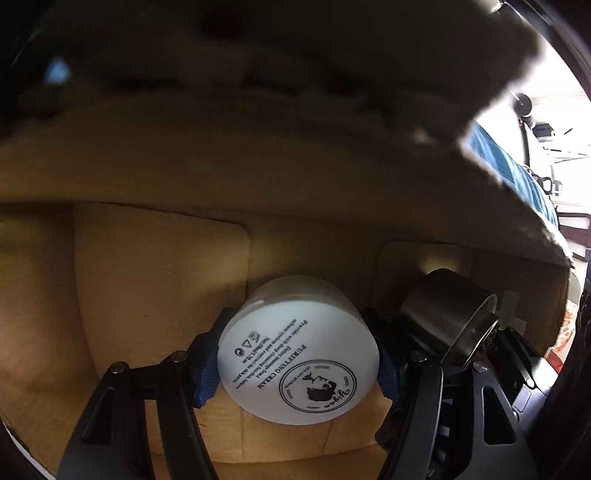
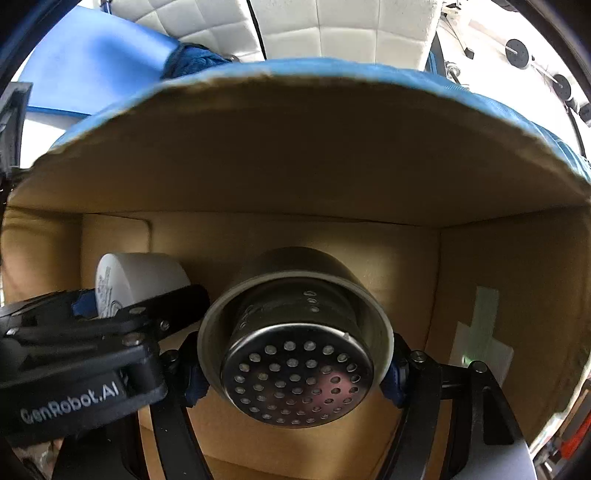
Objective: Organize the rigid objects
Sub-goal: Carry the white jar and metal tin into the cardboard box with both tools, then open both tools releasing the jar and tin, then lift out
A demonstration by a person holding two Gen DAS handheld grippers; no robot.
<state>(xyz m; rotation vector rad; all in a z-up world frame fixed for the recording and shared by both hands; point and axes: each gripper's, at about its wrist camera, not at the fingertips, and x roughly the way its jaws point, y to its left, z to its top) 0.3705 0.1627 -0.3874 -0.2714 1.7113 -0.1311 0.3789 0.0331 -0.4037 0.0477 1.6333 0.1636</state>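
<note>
Both grippers reach down into an open cardboard box [image 1: 147, 280]. My left gripper [image 1: 299, 362] is shut on a white cream jar [image 1: 299, 354], its printed flat face turned toward the camera and its blue pads pressing both sides. In the right wrist view my right gripper [image 2: 295, 376] is shut on a steel cup with a perforated strainer insert [image 2: 295, 354], held by its rim. The same steel cup [image 1: 450, 317] shows to the right of the jar in the left view. The white jar [image 2: 136, 280] and the left gripper's black body appear at the left in the right wrist view.
Brown box walls [image 2: 295, 166] rise around both hands, with a folded flap [image 1: 258, 110] overhead in the left view. A pale tape patch [image 2: 480, 332] sits on the right inner wall. Blue fabric [image 2: 96, 62] and a white quilted surface [image 2: 332, 26] lie beyond the rim.
</note>
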